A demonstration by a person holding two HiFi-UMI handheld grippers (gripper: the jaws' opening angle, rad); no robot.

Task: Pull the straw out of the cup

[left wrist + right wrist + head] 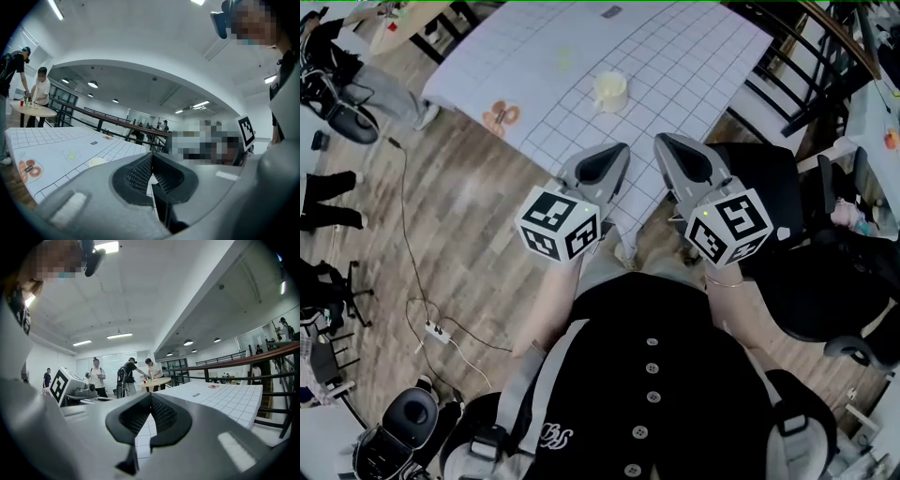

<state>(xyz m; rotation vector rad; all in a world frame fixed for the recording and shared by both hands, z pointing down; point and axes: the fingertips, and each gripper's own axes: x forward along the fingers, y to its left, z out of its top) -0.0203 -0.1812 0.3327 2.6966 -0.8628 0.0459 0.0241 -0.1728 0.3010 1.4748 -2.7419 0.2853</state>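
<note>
A pale yellow cup (609, 91) stands on the white grid-patterned table cloth (694, 56), near the middle of the table. I cannot make out a straw in it. The left gripper view shows only the cup's pale top (97, 162), past the gripper body. My left gripper (620, 150) and right gripper (662, 141) hover side by side at the table's near edge, well short of the cup and pointing toward it. Both are shut, pads (140, 173) together, with nothing between them. The same holds for the right gripper's own pads (161, 414).
A doughnut print (500, 116) marks the cloth's left corner. Dark chairs (787, 84) stand along the table's right side, and a black office chair (825, 281) is at my right. A power strip and cable (438, 330) lie on the wooden floor. People stand at a round table (152, 380) farther off.
</note>
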